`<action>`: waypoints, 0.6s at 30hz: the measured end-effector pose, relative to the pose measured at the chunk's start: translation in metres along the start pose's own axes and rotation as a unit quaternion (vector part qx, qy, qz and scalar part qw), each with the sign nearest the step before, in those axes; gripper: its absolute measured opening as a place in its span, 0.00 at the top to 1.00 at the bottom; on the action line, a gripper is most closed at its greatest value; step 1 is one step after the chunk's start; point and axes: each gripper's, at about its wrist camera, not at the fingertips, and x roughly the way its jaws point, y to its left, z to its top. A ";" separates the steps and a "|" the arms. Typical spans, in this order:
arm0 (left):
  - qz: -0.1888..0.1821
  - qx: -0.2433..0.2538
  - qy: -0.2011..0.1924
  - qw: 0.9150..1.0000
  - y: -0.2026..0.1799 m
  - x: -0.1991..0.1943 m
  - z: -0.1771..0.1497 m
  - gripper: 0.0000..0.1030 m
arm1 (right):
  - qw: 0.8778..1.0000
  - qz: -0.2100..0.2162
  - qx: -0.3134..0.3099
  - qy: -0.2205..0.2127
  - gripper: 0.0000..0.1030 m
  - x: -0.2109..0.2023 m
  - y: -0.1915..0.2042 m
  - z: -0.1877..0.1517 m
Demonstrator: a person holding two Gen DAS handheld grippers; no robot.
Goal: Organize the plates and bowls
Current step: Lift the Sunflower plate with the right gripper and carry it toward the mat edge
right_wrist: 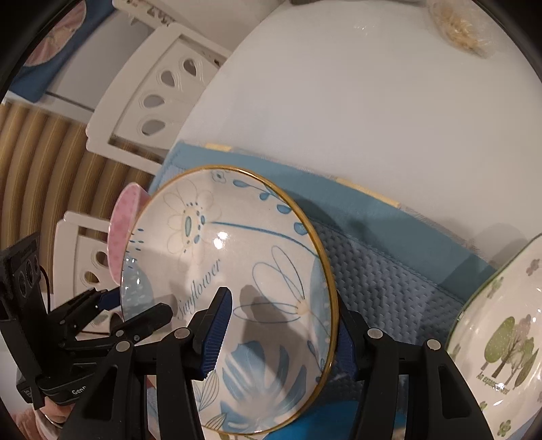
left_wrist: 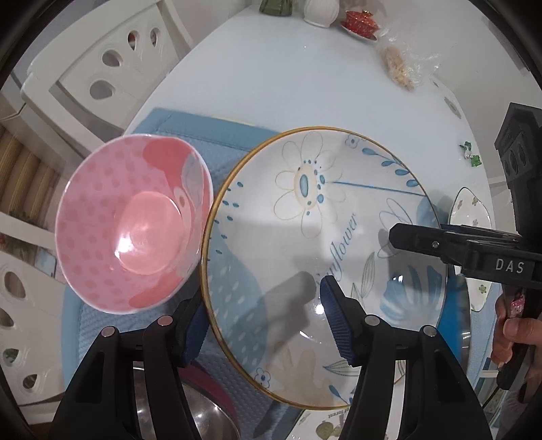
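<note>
Sunflower plate (left_wrist: 321, 257) tilted above blue mat (left_wrist: 216, 142), rim clamped by left claw (left_wrist: 261, 325) and right claw (right_wrist: 284, 335); pink bowl (left_wrist: 132, 223) touching beside.

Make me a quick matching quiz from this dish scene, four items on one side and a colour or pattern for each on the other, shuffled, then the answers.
Things:
1. big plate
2. bowl
3. mat
4. lidded cup

Descriptions:
A. red with gold trim
B. pink with dots
C. plain blue, textured
D. blue flowers, gold rim

Pairs: 1-D, 2-B, 3-C, 4-A
</note>
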 end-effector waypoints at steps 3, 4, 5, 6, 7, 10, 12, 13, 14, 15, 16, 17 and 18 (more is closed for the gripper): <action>-0.010 0.002 -0.004 1.000 -0.004 -0.008 -0.009 0.43 | 1.000 -0.001 -0.003 -0.005 0.46 -0.006 0.004 -0.001; -0.011 0.005 -0.006 1.000 -0.002 -0.012 -0.011 0.43 | 1.000 -0.001 -0.005 -0.007 0.46 -0.008 0.005 -0.002; -0.009 0.008 -0.009 1.000 0.000 -0.015 -0.012 0.43 | 1.000 0.002 -0.005 -0.009 0.46 -0.011 0.005 -0.003; -0.008 0.008 -0.011 1.000 -0.006 -0.014 -0.011 0.43 | 1.000 0.004 -0.006 -0.010 0.46 -0.014 0.005 -0.004; -0.009 0.006 -0.012 1.000 -0.006 -0.016 -0.011 0.43 | 1.000 0.005 -0.007 -0.012 0.46 -0.016 0.007 -0.004; -0.012 0.002 -0.018 1.000 -0.004 -0.023 -0.009 0.43 | 1.000 0.004 -0.009 -0.014 0.46 -0.017 0.018 -0.003; -0.012 0.003 -0.025 1.000 -0.003 -0.029 -0.010 0.43 | 1.000 0.005 -0.010 -0.016 0.46 -0.019 0.022 -0.004; -0.014 0.004 -0.027 1.000 -0.002 -0.033 -0.010 0.43 | 1.000 0.006 -0.010 -0.017 0.46 -0.021 0.024 -0.005; -0.015 0.004 -0.027 1.000 -0.002 -0.035 -0.009 0.43 | 1.000 0.006 -0.011 -0.016 0.46 -0.022 0.027 -0.005; -0.017 0.003 -0.029 0.999 -0.001 -0.038 -0.010 0.43 | 1.000 0.006 -0.010 -0.017 0.46 -0.025 0.027 -0.007; -0.017 0.005 -0.029 0.999 -0.001 -0.039 -0.011 0.43 | 1.000 0.004 -0.010 -0.017 0.46 -0.027 0.029 -0.009; -0.016 0.009 -0.028 0.999 -0.002 -0.042 -0.012 0.43 | 1.000 0.003 -0.011 -0.017 0.46 -0.029 0.032 -0.011; -0.016 0.011 -0.028 0.999 -0.002 -0.044 -0.014 0.43 | 1.000 0.003 -0.012 -0.017 0.46 -0.031 0.034 -0.013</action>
